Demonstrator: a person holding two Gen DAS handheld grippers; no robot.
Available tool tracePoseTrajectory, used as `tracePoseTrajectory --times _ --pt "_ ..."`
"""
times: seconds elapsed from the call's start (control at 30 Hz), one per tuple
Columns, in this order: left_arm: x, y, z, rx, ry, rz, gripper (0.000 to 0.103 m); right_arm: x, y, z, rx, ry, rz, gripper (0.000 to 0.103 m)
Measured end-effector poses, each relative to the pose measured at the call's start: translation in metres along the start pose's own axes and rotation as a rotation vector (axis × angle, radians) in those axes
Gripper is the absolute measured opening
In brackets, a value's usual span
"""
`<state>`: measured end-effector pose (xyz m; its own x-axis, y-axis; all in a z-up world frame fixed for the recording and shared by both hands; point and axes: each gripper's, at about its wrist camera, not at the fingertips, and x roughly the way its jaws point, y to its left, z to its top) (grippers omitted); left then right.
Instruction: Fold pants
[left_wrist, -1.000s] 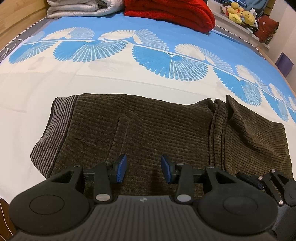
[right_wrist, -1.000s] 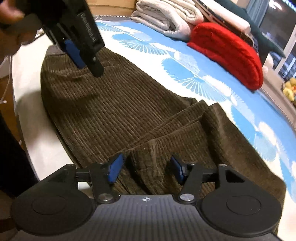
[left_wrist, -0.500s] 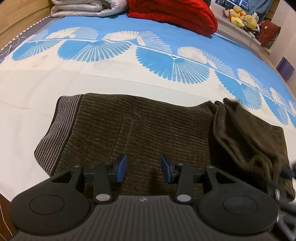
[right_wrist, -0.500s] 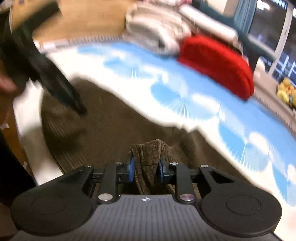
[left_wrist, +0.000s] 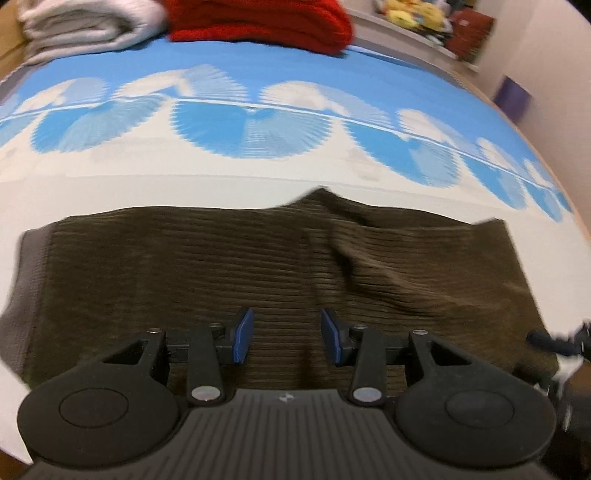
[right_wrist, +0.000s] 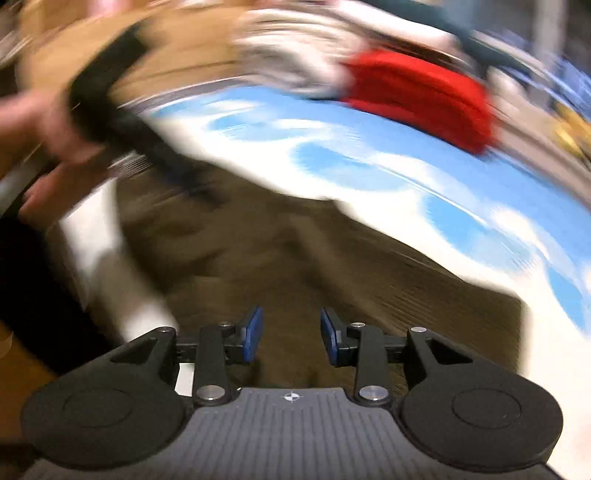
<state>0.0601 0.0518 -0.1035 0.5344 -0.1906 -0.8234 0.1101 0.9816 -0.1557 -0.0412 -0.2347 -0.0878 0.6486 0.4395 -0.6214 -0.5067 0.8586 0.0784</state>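
Observation:
Brown corduroy pants (left_wrist: 221, 266) lie folded across the bed, with the grey waistband (left_wrist: 26, 280) at the left end and a soft ridge right of the middle. My left gripper (left_wrist: 284, 321) hovers open over the near edge of the pants, with nothing between its blue pads. My right gripper (right_wrist: 291, 317) is over the leg end of the pants (right_wrist: 295, 258); its jaws are opening and nothing is between them. It shows as a blur at the right edge of the left wrist view (left_wrist: 546, 339). The right wrist view is heavily blurred; the left gripper (right_wrist: 192, 181) is at upper left.
The blue-and-white patterned sheet (left_wrist: 258, 173) stretches beyond the pants. A red blanket (left_wrist: 258, 18) and a folded white blanket (left_wrist: 85, 26) lie at the far end, with plush toys (left_wrist: 406, 14) on a ledge. A person's hand (right_wrist: 44, 136) holds the left gripper.
The right gripper, shut on a pinch of the leg fabric half a second ago, has let go and pulled away. The bunched leg end now lies flatter. The left gripper has shifted right.

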Motion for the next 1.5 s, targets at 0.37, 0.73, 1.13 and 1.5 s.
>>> tracePoseTrajectory --times 0.37,0.73,1.13,1.5 --pt "0.055 0.001 0.034 -0.258 0.067 -0.144 0.067 -0.026 -0.096 -0.068 0.35 0.149 -0.116 0.033" --pt "0.082 -0.036 0.045 -0.027 0.023 -0.126 0.019 0.005 -0.126 -0.087 0.49 0.193 -0.216 0.06" --pt "0.067 -0.017 0.064 -0.102 -0.074 0.001 0.025 0.003 -0.131 -0.088 0.544 0.191 -0.199 0.063" --pt "0.052 -0.057 0.003 0.293 0.127 -0.251 0.034 0.005 -0.14 -0.075 0.593 0.157 -0.287 0.023"
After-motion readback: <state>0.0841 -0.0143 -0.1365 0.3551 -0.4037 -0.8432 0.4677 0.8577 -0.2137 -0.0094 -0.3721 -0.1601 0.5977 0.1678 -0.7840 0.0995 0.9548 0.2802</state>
